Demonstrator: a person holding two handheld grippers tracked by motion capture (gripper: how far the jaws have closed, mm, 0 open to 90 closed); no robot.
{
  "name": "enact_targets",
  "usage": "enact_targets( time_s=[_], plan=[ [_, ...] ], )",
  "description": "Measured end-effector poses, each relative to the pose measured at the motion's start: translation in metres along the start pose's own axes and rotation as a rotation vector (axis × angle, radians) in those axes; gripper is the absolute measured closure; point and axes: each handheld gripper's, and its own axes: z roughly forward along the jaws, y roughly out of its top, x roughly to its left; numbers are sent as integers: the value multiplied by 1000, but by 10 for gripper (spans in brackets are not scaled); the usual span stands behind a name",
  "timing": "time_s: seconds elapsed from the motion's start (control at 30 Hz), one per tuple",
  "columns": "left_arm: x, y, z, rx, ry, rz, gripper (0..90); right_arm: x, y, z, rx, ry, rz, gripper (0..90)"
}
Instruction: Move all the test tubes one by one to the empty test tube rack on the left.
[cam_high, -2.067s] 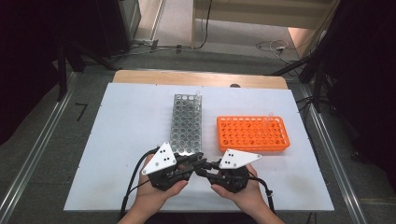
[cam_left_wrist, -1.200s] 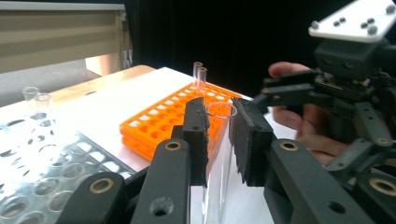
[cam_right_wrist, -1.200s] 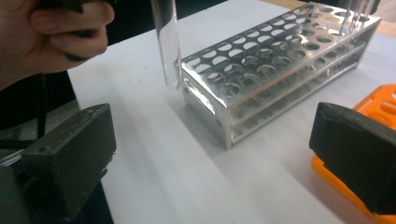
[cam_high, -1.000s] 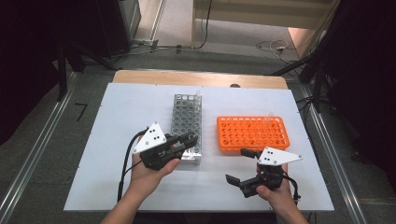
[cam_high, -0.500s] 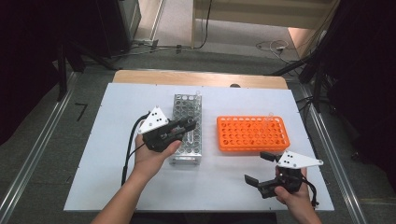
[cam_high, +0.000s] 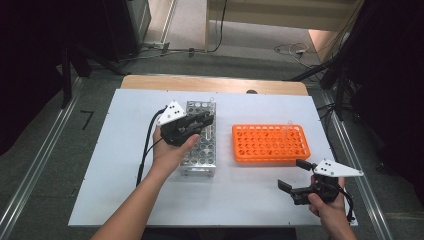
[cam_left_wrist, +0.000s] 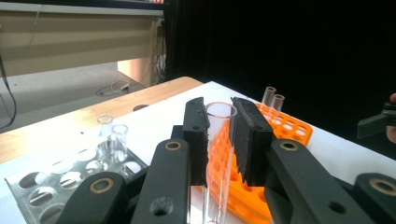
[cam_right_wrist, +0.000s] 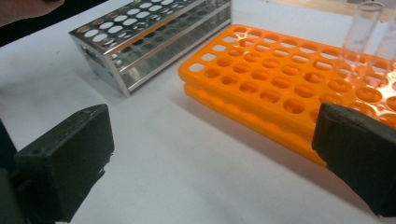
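The left claw is closed on a clear glass tube, gripping it just under the rim with the tube upright between the pads. In the high view that claw sits over the far half of the steel rack, so the tube is held above or just out of that rack — I cannot tell whether its foot is clear of the holes.

The tube looks light, rigid, thin-walled and smooth. I judge it slippery and breakable: squeeze hard and it may crack, squeeze too little and it may slide down. The hold near the top, below the lip, seems the right place, since it leaves the length free to drop into a hole and keeps the tube hanging straight.

The right claw stands wide and empty, low over the counter near the front right corner, with its pads apart in its own view and the orange rack ahead of it.

Count: two racks — one steel, one orange. Tubes: one in the left claw, two standing in the steel rack at its far end, two in the orange rack near its far right corner. That makes five tubes that I can see; most holes in both racks are bare.
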Motion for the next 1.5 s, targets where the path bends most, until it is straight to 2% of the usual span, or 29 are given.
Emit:
enact_targets(
  time_s=[0.37, 0.47, 0.9, 1.03, 1.23, 1.5],
  plan=[
    [20, 2, 17, -6, 37, -25, 756, -8, -4, 0, -4, -17, 16, 0],
    [24, 3, 23, -6, 50, -16, 756, -8, -4, 0, -7, -18, 15, 0],
    [35, 7, 47, -19, 97, -6, 756, -7, -4, 1, -6, -13, 14, 0],
    [38, 4, 54, -26, 125, -13, 756, -7, -4, 1, -6, -11, 14, 0],
    [43, 2, 62, -33, 167, 11, 756, -8, -4, 0, -9, -8, 15, 0],
    [45, -3, 67, -10, 165, -1, 756, -8, -4, 1, -8, -2, 15, 0]
  ],
)
